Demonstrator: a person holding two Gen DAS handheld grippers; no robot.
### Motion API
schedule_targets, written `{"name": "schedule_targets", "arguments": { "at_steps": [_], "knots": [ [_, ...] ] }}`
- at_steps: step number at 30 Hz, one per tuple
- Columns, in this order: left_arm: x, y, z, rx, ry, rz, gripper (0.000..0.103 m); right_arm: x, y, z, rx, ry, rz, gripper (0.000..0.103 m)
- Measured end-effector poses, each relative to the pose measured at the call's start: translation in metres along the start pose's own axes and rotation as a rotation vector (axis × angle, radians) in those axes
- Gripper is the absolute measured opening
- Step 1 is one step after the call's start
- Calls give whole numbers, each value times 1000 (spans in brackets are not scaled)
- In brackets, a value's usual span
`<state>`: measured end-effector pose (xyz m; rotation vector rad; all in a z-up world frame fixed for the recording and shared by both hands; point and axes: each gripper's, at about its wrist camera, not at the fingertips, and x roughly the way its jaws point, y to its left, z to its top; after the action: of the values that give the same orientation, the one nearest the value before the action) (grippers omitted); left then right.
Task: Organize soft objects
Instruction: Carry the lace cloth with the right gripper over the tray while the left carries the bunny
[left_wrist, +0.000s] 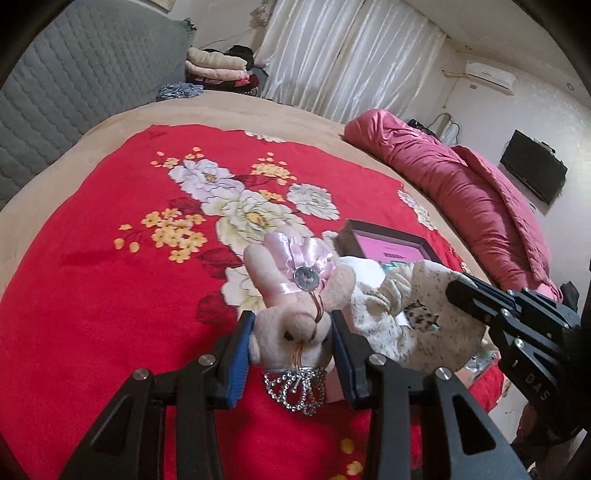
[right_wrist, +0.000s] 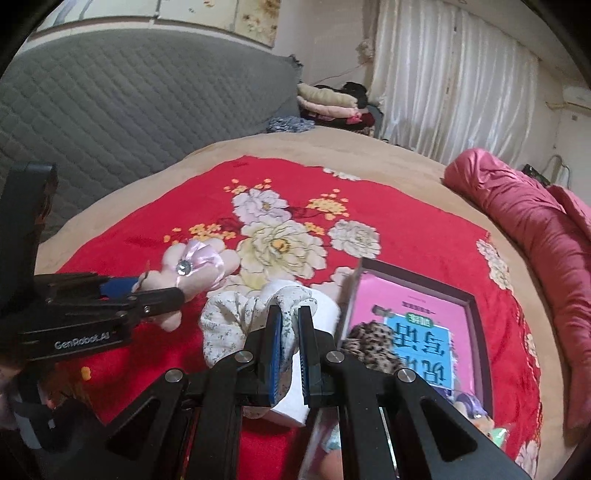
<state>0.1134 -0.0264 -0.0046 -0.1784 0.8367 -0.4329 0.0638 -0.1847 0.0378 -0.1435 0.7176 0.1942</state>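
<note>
Plush rabbit (left_wrist: 291, 325) clamped in left tongs (left_wrist: 291, 343); floral cloth (right_wrist: 236, 314) pinched in right tongs (right_wrist: 290, 328); lifted, likely for sorting into box (right_wrist: 476, 306) alongside.

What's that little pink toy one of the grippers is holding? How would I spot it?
Start at the red flowered blanket on the bed. Above its near part, the left gripper squeezes a pale pink plush bunny by the head. Unlike the floral cloth beside it, it has long ears, a satin bow with a gem, and a small sparkly crown.
</note>
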Motion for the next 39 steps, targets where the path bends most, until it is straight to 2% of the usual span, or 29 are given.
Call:
{"name": "schedule_targets", "arguments": {
  "at_steps": [8,23,39],
  "knots": [
    [-2,-42,-4,68,10,-13,41,-23,-31,-10,60,-25,-24,8],
    [6,-97,-13,158,35,-56,41,-55,-110,-47,213,-29,-130,8],
    [13,-146,-29,247,72,-114,41,-70,-142,-55,275,-49,-180,8]
  ]
}}
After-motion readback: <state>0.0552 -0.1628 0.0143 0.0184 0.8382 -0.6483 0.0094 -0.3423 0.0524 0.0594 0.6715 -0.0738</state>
